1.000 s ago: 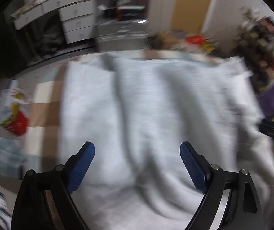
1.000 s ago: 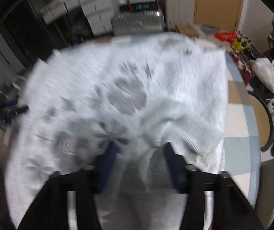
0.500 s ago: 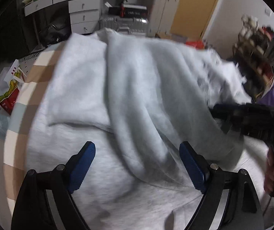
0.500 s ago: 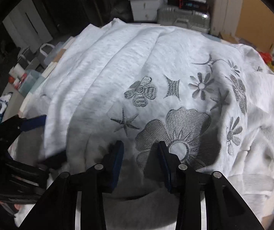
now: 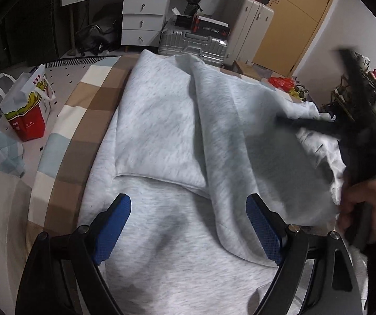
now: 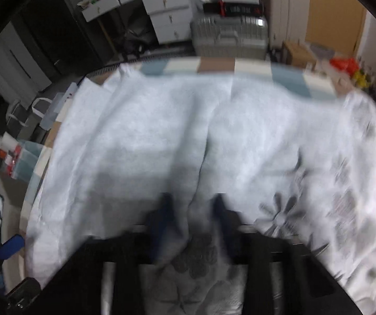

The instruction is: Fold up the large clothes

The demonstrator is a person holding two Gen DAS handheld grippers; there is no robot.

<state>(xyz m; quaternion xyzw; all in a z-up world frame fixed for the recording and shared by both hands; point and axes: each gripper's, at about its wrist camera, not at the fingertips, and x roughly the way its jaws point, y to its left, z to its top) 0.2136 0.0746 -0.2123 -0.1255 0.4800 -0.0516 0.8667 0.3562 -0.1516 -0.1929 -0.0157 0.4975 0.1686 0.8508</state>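
Right tool [image 6: 192,210] pinches a ridge of my pale grey embroidered sweatshirt [image 5: 177,136] on the checked bed [image 5: 88,99]; left tool [image 5: 188,225] hovers agape; next, I'd lay this fold flat

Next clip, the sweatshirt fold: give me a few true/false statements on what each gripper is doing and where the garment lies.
1. The left gripper is open with nothing between its fingers. True.
2. The right gripper is open and clear of the fabric. False: it is shut on a bunch of the grey sweatshirt.
3. The sweatshirt lies on a checked cover. True.
4. The sweatshirt is plain all over. False: flower embroidery shows in the right wrist view.
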